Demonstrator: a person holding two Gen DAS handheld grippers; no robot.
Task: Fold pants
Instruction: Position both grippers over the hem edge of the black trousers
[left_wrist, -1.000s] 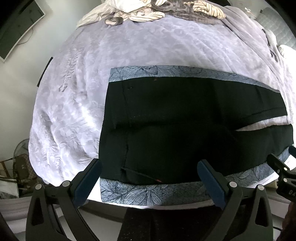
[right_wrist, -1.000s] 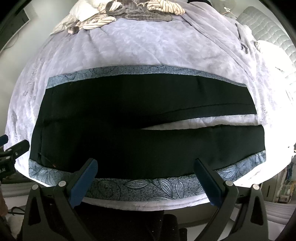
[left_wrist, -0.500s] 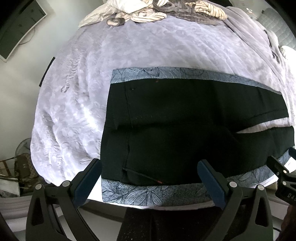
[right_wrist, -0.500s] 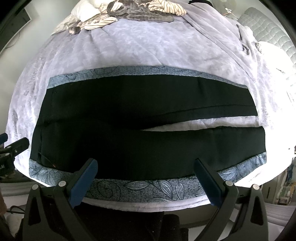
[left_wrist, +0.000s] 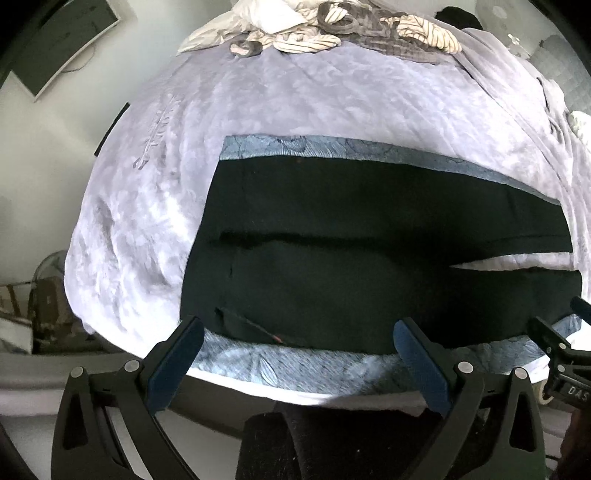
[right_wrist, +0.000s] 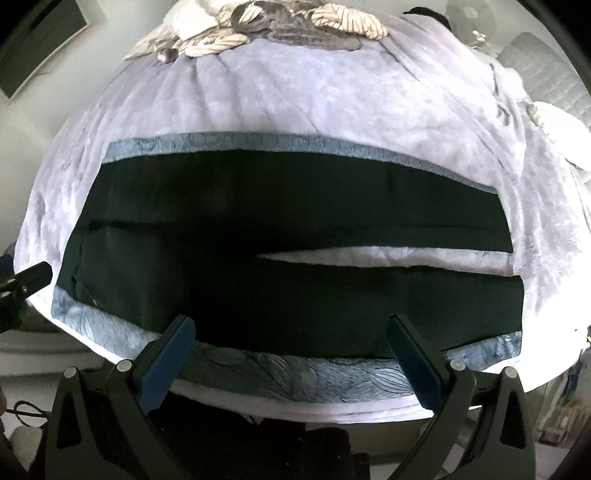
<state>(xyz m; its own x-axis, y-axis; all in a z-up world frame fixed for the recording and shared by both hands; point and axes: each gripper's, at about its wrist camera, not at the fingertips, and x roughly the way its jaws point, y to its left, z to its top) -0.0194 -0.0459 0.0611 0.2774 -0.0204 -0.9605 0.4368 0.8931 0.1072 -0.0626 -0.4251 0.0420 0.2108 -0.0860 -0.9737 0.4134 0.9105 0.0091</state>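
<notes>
The black pants (left_wrist: 369, 266) lie flat and unfolded across the near part of the bed (left_wrist: 295, 103), waistband to the left and the two legs parted by a narrow gap on the right. Both the left tongs (left_wrist: 299, 354) and the right tongs (right_wrist: 291, 350) hover wide apart and empty over the near blue patterned border (right_wrist: 295, 373). The likely slip is pinching that border or the quilt along with the near trouser edge, or grabbing only one layer, so the fold drags the bedding or comes out crooked.
</notes>
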